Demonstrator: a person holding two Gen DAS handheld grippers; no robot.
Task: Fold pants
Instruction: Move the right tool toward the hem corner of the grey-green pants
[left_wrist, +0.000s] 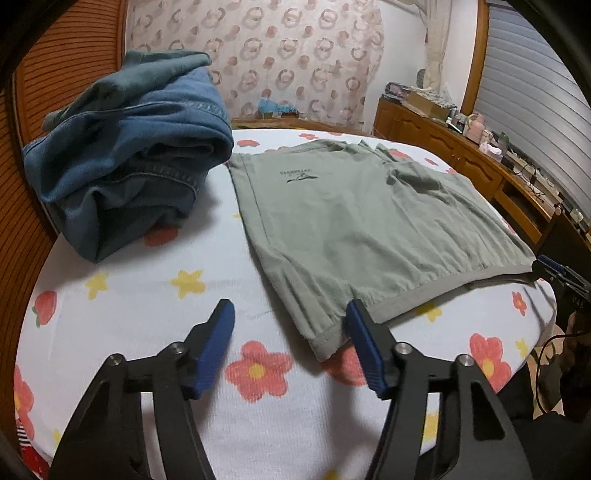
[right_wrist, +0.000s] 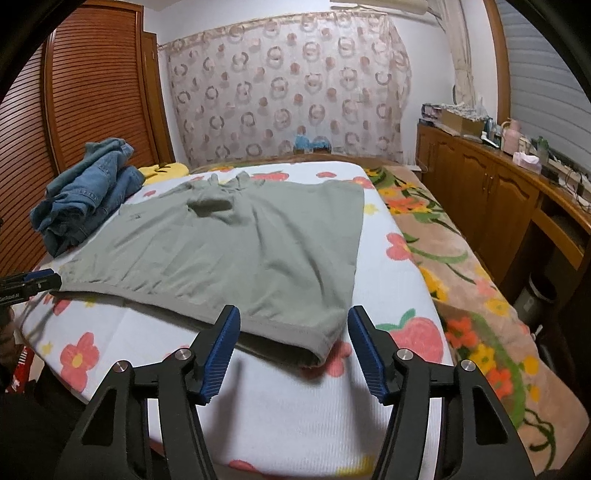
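Note:
Grey-green pants (left_wrist: 351, 229) (right_wrist: 240, 251) lie flat on the floral bed sheet (left_wrist: 147, 295), a ribbed band along their near edge. My left gripper (left_wrist: 290, 314) hovers open over the band's left corner; the corner lies between the blue pads, close to the right fingertip (left_wrist: 356, 314), and is not pinched. My right gripper (right_wrist: 293, 317) stands open at the band's right corner, cloth between its fingers without being clamped. Each gripper also shows in the other's view: the left gripper (right_wrist: 37, 280) at the far left, the right gripper (left_wrist: 554, 269) at the far right.
A heap of blue jeans (left_wrist: 129, 158) (right_wrist: 85, 199) sits on the bed left of the pants, with a yellow cloth (right_wrist: 166, 171) behind it. Louvred wooden doors (right_wrist: 85, 92) stand on the left. A flowered blanket (right_wrist: 461, 277) and a cluttered wooden sideboard (right_wrist: 480, 192) run along the right.

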